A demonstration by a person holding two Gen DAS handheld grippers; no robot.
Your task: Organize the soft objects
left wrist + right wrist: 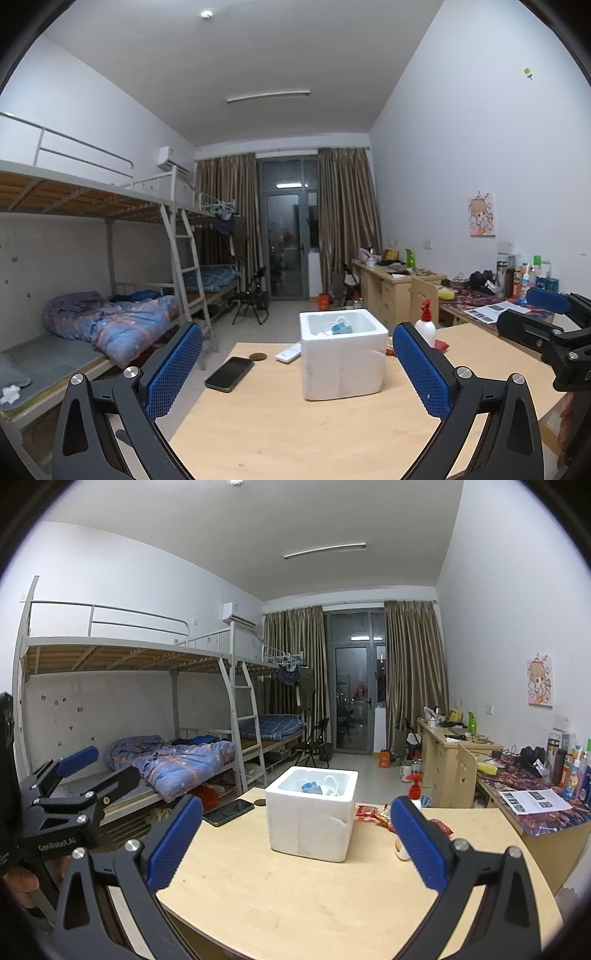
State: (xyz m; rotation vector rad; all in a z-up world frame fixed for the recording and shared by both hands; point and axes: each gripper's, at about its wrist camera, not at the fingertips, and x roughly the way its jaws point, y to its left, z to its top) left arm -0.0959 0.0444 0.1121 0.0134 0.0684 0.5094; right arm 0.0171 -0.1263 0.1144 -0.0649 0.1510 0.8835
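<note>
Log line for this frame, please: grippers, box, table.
left gripper: open, empty | right gripper: open, empty | foam box: mid-table, holds blue and white items | phone: left of box | table

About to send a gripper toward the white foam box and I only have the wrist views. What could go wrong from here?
1. The foam box stands free on the table and looks light; a nudge from either open gripper could slide or tip it.
2. The phone lies at the table's left edge, so a sweep by the left gripper might push it off.
3. The spray bottle and red snack wrappers sit right of the box, close to the right gripper.
</note>
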